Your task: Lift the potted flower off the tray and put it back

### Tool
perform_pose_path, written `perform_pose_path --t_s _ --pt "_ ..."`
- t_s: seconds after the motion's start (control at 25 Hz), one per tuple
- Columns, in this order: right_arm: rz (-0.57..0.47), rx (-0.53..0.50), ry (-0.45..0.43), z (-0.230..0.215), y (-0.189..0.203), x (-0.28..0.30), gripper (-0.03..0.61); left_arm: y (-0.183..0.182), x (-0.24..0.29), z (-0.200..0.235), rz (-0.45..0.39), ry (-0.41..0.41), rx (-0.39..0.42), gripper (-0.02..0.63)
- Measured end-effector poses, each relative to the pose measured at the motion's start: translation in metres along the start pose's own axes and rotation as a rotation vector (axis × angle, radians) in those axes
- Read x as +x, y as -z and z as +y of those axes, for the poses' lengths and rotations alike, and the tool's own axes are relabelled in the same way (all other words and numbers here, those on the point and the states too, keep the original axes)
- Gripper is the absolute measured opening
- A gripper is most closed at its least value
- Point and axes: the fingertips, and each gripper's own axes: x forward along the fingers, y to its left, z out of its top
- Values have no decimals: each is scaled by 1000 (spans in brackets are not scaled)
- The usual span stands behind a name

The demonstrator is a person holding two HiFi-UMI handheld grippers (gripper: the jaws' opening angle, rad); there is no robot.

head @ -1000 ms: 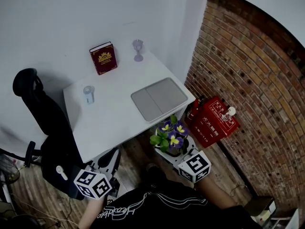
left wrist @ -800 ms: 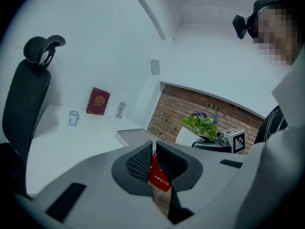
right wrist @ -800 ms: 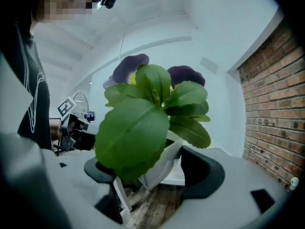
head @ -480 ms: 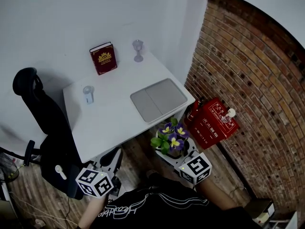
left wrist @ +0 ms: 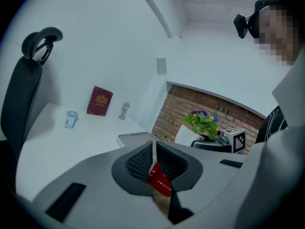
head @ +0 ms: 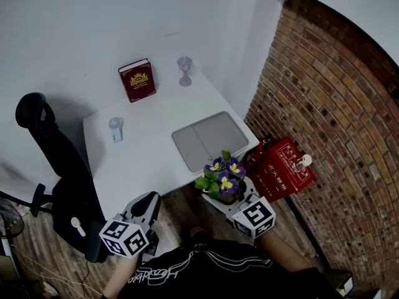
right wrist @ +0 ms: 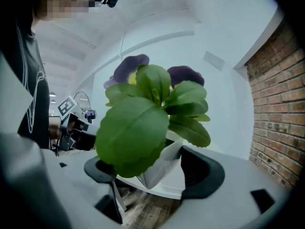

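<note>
Moved closer to the table edge: potted flower, its pot clamped in the right claw, in the air off the front corner, near the tray. Left claw closed on nothing, off the front edge.

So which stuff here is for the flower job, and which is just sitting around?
For the job: the potted flower, held in the right tongs; the grey tray, which has nothing on it.

Just lying about: the red book, the glass goblet, the small jar, the black chair, the red box.
</note>
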Motion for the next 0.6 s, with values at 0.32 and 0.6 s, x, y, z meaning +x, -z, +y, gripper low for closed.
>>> perform_pose_path --t_s 0.32,0.6 --pt "16 -18 -37 -30 -4 44 383 -15 9 19 -18 -67 -12 48" --pt "59 0 -69 -54 16 91 383 -22 10 46 -31 -150 -30 49"
